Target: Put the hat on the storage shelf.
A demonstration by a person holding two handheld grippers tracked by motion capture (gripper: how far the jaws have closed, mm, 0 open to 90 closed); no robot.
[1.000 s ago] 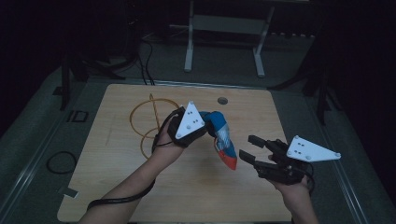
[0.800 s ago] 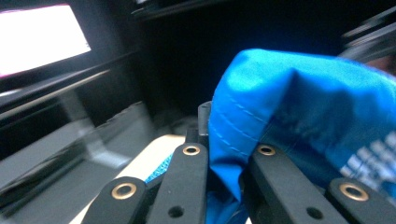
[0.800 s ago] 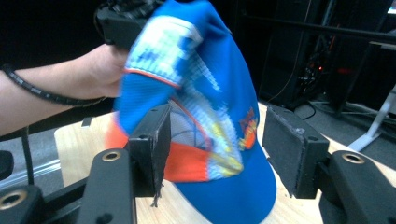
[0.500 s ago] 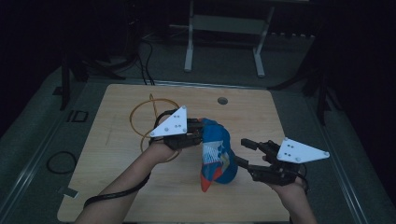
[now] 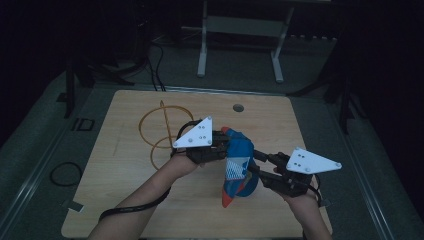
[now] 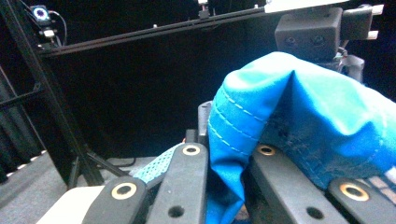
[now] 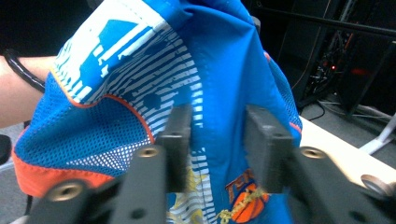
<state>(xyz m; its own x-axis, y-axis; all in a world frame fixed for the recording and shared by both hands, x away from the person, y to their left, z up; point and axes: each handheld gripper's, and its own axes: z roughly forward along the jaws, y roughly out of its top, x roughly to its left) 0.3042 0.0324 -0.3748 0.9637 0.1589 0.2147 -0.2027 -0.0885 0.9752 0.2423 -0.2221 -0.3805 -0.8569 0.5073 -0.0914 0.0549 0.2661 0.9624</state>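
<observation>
A blue mesh garment [image 5: 239, 165] with orange trim and white print hangs above the wooden table [image 5: 125, 200]. My left gripper [image 5: 227, 147] is shut on its upper blue edge; in the left gripper view the cloth [image 6: 303, 107] bunches between the jaws of that gripper [image 6: 229, 154]. My right gripper [image 5: 252, 162] reaches in from the right at the garment's middle. Its jaws have just been closing. In the right gripper view a fold of the blue fabric [image 7: 140, 93] lies between the jaws of this gripper [image 7: 218, 121], and a gap still shows between them.
Tan wire hoops [image 5: 160, 132] lie on the table behind my left hand. A round hole [image 5: 238, 107] sits near the table's far edge. A black ring [image 5: 66, 173] lies on the floor at the left, and a white stand [image 5: 240, 30] rises beyond the table.
The garment swung from slanting to hanging straight down under the left gripper. My right gripper moved left up to the cloth and its jaws narrowed around it.
</observation>
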